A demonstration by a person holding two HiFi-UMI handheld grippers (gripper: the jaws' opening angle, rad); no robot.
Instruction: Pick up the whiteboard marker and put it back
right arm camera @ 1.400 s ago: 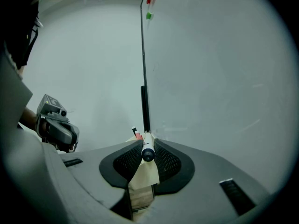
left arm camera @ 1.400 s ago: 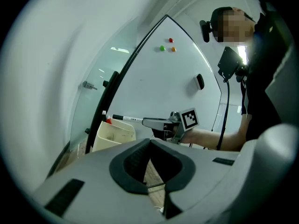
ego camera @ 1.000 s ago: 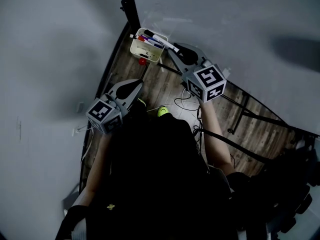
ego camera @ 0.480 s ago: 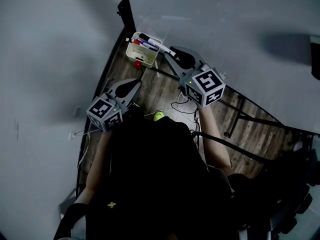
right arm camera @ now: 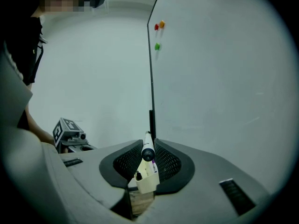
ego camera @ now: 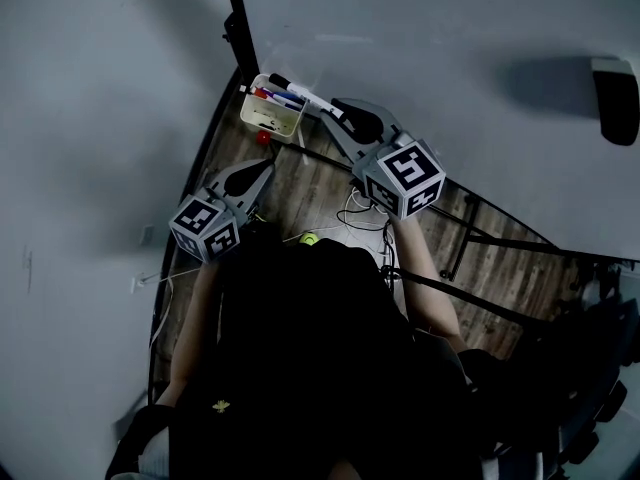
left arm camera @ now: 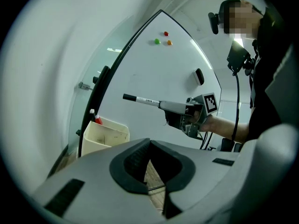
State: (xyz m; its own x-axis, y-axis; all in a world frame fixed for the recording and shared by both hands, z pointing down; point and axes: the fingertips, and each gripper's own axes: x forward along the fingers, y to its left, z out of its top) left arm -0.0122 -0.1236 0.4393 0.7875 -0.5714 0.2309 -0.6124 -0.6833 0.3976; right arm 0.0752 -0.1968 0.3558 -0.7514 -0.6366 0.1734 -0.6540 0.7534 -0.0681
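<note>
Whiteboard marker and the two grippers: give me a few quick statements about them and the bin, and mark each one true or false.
1. The right gripper is clamped on a whiteboard marker. True.
2. The left gripper grips a marker as well. False: its jaws are together with nothing between them.
3. The held marker lies inside the cream bin. False: it is held in the air, above the bin.
4. The bin holds other markers. True.
5. Three coloured magnets stick on the whiteboard. True.
</note>
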